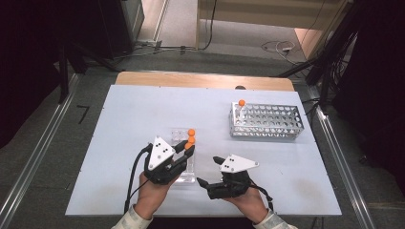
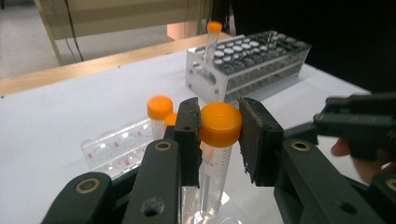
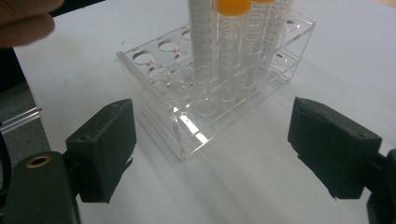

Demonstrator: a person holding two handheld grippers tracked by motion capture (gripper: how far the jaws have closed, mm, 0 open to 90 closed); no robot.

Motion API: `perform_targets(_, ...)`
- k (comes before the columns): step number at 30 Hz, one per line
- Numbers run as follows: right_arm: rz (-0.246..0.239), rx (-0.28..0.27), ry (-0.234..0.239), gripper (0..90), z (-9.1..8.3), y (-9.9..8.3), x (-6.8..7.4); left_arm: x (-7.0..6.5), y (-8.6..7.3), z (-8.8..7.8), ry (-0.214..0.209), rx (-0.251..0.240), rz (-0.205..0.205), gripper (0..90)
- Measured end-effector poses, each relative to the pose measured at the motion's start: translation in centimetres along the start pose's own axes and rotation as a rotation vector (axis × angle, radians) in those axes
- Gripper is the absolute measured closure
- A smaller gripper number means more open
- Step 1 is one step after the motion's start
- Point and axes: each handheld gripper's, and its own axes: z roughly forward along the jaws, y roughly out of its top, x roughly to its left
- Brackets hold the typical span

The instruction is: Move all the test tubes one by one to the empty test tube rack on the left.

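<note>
A clear plastic rack (image 1: 177, 133) in the middle of the white table (image 1: 124, 119) holds three tubes with orange caps (image 1: 190, 136). My left gripper (image 1: 188, 149) reaches over it from the near side. In the left gripper view its pads press on the orange cap of the nearest tube (image 2: 220, 123), whose lower end still stands in the rack (image 2: 112, 144). My right gripper (image 1: 207, 171) rests near the front edge, to the right of the rack. Its jaws stand wide open (image 3: 212, 144) and point at the rack (image 3: 187, 135) and its tubes (image 3: 229, 42), with nothing between them.
A metal tube rack (image 1: 266, 120) with many holes stands at the back right, and one orange-capped tube (image 1: 241, 102) is upright in its left corner. It also appears behind the clear rack as a metal rack (image 2: 252, 65).
</note>
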Motion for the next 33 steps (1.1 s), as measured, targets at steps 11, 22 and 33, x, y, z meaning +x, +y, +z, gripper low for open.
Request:
perform_targets(11,-0.003,0.003,0.0,14.2,0.0,-0.1,0.0,-0.4,-1.0,0.7,0.03,0.044,0.014,65.1)
perform_targets(22,0.006,-0.01,-0.055,14.5,-0.2,-0.1,-0.7,0.0,-0.8,0.4,0.011,0.021,-0.039,33.1)
perform_targets(33,0.104,-0.066,-0.282,21.8,-0.9,1.0,-5.3,0.6,-0.6,0.0,0.05,0.002,-0.061,17.1)
